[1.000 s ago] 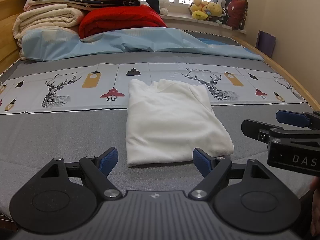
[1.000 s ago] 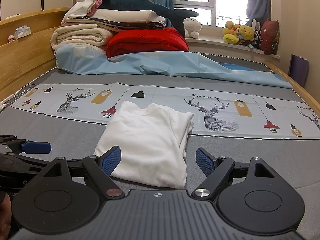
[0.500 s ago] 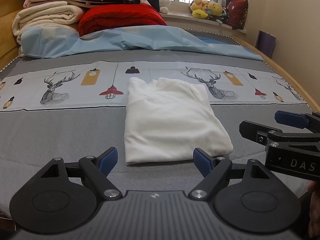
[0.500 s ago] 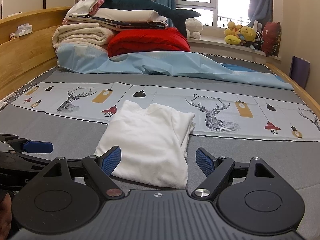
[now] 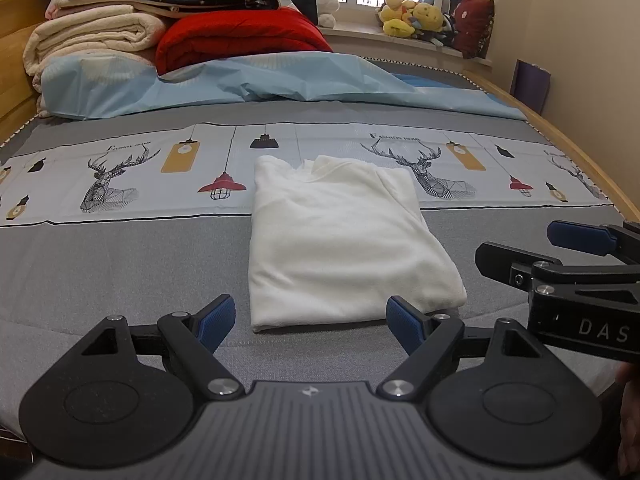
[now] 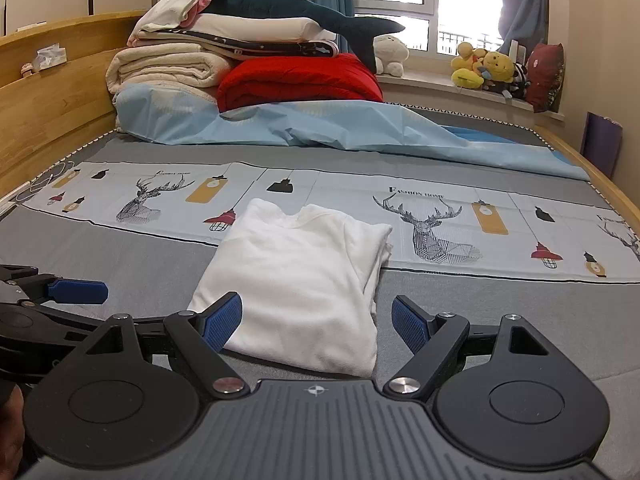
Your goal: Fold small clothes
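1. A white shirt [image 5: 340, 248] lies folded into a neat rectangle on the grey bed sheet [image 5: 120, 272], its far end with the collar resting on the printed band of deer and lamps [image 5: 120, 176].
2. The left gripper [image 5: 310, 322] hovers at the near edge of the shirt, its blue-padded fingers [image 5: 216, 320] spread wide and holding nothing; the shirt's near hem shows between them.
3. The right gripper [image 6: 318, 322] is likewise wide open and empty, with the shirt's near right corner lying between its pads [image 6: 408, 324].
4. In the left view the right gripper [image 5: 560, 248] sits to the right of the shirt, close beside it but apart from it.
5. In the right view the left gripper [image 6: 60, 292] sits to the left, its blue pad near the shirt's left edge.
6. Far off, a light blue cover [image 6: 340, 128] lies crumpled across the bed, with a red quilt [image 6: 300, 80] and stacked blankets [image 6: 172, 64] behind it.
7. Plush toys [image 6: 484, 68] sit on the far right sill.
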